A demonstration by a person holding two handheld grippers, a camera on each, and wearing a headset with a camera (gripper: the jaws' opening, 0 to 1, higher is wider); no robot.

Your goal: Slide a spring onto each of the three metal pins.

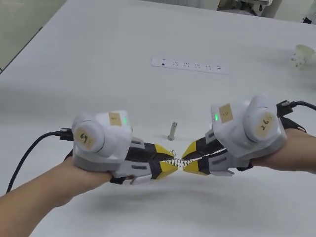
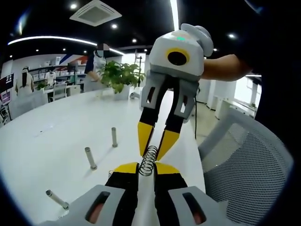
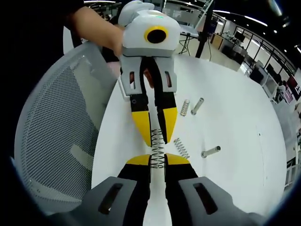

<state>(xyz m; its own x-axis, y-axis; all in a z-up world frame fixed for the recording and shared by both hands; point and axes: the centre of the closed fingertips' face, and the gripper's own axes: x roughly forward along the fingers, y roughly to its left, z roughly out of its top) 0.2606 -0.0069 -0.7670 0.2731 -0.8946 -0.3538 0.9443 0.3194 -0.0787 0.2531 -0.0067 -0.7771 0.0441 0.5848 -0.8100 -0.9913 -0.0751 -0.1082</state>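
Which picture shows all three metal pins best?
The left gripper view: all three pins stand clear on the table. The head view shows one; the right gripper view shows two, beside loose springs.

Bare forearms (image 1: 44, 190) hold the white, yellow-tipped left tool (image 1: 167, 163) and matching right tool (image 1: 190, 159) nose to nose, both clamped on one thin steel coil spring (image 1: 177, 161).
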